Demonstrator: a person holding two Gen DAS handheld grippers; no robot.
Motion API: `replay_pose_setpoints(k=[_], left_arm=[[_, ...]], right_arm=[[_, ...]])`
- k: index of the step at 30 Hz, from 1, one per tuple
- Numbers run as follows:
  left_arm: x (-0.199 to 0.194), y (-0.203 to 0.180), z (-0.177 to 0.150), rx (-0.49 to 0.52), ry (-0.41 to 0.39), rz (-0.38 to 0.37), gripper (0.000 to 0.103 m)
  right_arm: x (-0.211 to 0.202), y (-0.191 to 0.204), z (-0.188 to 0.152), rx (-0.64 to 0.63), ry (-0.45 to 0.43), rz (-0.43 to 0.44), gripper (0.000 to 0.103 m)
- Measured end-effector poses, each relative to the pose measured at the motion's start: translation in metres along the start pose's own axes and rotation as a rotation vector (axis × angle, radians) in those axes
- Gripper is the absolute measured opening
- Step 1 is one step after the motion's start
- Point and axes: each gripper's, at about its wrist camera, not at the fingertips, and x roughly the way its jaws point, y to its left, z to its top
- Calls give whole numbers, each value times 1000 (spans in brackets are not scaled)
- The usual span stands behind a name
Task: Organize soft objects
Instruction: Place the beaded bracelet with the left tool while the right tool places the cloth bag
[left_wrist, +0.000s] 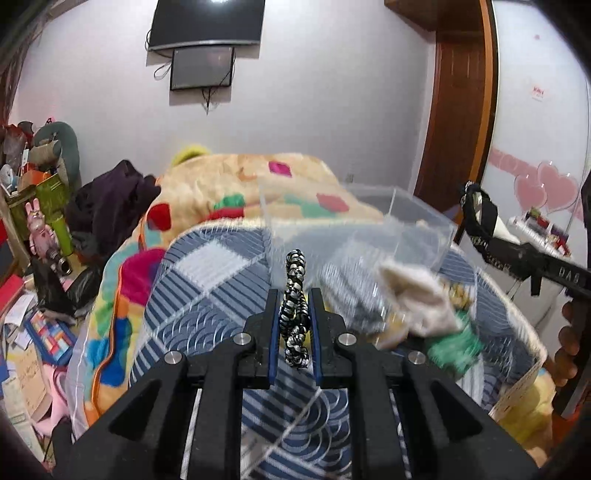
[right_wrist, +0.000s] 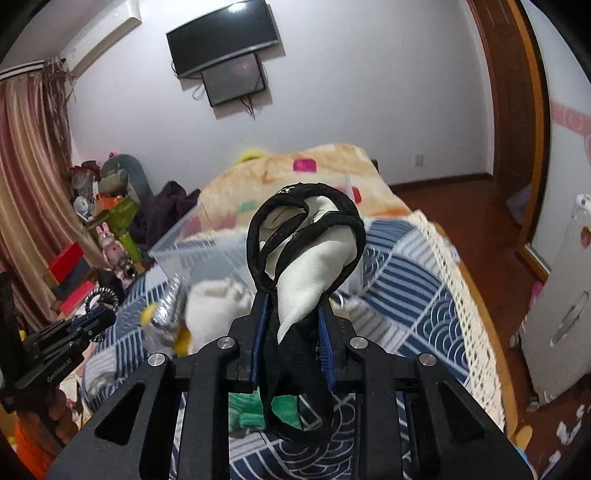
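Observation:
My left gripper (left_wrist: 294, 302) is shut on a black-and-white braided hair tie (left_wrist: 294, 291), held upright above the bed. It also shows in the right wrist view (right_wrist: 96, 314) at the left edge. My right gripper (right_wrist: 291, 306) is shut on a black-and-white fabric piece with black straps (right_wrist: 314, 254), lifted over the bed; it shows in the left wrist view (left_wrist: 480, 218) at the right. A clear plastic box (left_wrist: 354, 225) sits on the blue patterned bedspread (left_wrist: 207, 273). A cream sock (left_wrist: 413, 295) and a green cloth (left_wrist: 454, 345) lie beside the box.
A colourful blanket (left_wrist: 236, 184) and a dark garment (left_wrist: 110, 206) lie at the far end of the bed. Cluttered toys and boxes (left_wrist: 40, 206) stand on the left. A wooden door (left_wrist: 458, 110) and a white cabinet (right_wrist: 561, 295) are on the right.

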Motion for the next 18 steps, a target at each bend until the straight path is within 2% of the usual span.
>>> replay_pose_setpoints(k=[7,10,13,18], left_arm=[[12,2,39,0,-43,-49,14],[22,0,56,13,-41,-75,14],[36,-3,71,38,-39,-66,14],[65,-1,90,45,2,-76,14]], right_arm=[[1,3,25,-41,-56,-15,23],[5,2,33,-41,-71,-17,23],[13,2,40,-53,-80,-33,23],[32,3,56,-64,-71,-30,23]])
